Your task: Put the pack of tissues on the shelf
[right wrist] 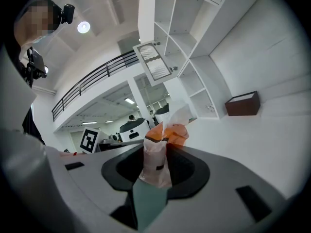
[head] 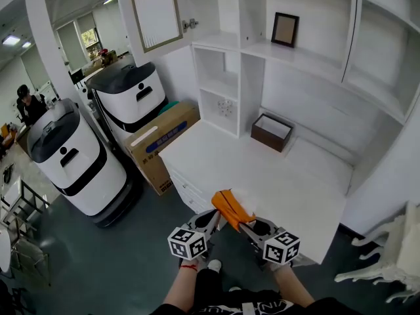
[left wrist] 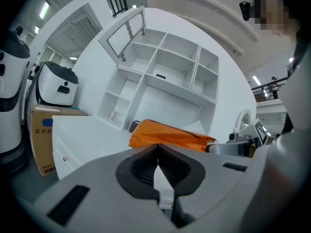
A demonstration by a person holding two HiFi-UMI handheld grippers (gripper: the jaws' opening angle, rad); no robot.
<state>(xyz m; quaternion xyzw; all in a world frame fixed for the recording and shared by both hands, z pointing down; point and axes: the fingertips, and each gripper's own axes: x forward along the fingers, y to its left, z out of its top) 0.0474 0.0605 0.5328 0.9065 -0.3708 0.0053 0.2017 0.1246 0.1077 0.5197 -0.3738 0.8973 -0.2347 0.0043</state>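
Closest to the head cam are the person's two forearms [head: 197, 287], coming up side by side from the bottom edge. Each holds a gripper, and the marker cubes sit almost level with each other.

The right gripper [head: 241, 224] is angled in toward the middle. Its fingers are clamped on one end of the pack of tissues [head: 231, 206], and in the right gripper view the crinkled orange wrapper is squeezed right between the pads.

The left gripper [head: 216, 220] points in from the other side. Its fingers are pressed together with nothing in them, and their tips are just short of the pack. Can't tell if they actually touch it.

The pack itself is over the near edge of the white tabletop [head: 295, 176], so not on the shelf yet. Can't tell if it's resting on the surface or lifted off it.

Further back on the tabletop a brown box [head: 272, 131] sits against the white shelf unit [head: 308, 61]. A small picture frame [head: 285, 29] stands on one of the upper shelves.

Off to the left on the floor there's a cardboard box [head: 161, 143] and two white-and-black robots [head: 72, 156].
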